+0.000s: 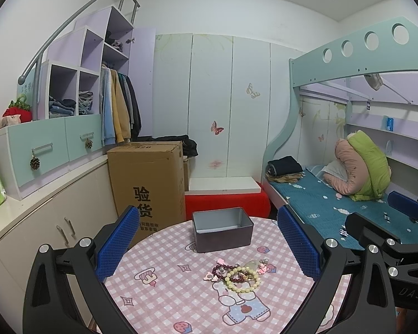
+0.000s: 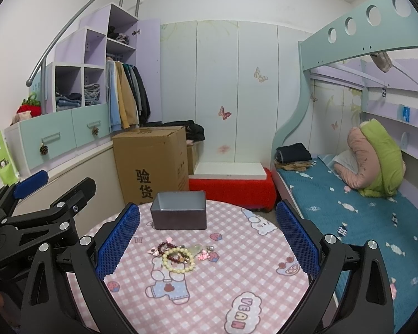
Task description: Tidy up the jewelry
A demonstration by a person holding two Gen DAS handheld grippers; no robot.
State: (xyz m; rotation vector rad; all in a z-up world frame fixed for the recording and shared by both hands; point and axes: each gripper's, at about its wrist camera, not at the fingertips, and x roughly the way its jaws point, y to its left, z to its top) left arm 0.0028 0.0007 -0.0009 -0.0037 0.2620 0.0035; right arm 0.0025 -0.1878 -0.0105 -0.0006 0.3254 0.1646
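left wrist view: left gripper point(image 1: 207, 243) held above a round table point(image 1: 158, 300) covered in a pink checked cloth with cartoon prints. its jaws stand wide apart, nothing between the blue pads point(image 1: 117, 246). jewelry pile point(image 1: 235, 274) lies on the cloth near table centre, at 12 o'clock from the camera and slightly toward 1: a cream bead bracelet point(image 1: 243, 279), a dark red bead bracelet point(image 1: 223, 268) partly under it, and small pink charms point(image 1: 211, 277) at the edges. exact overlap among the pieces cannot be resolved. an open metal tin point(image 1: 223, 232), dark outside and grey inside, stands upright at 12 o'clock beyond the pile, apart from it, near the far table edge. right gripper point(image 1: 387, 217) appears at 3 o'clock, off the table edge, jaws parted, holding nothing.

right wrist view: right gripper point(image 2: 207, 242) likewise spread wide and empty. jewelry pile point(image 2: 181, 253) sits at 11 o'clock, clear of both pads. tin point(image 2: 178, 214) at 11 o'clock further out. left gripper point(image 2: 55, 183) visible at 9 o'clock, open-jawed.

surroundings: cardboard box point(image 1: 149, 181) at 11 o'clock behind the table; red-covered bench point(image 1: 227, 204) at 12; bed with teal sheet point(image 1: 334, 206) at 2 o'clock.
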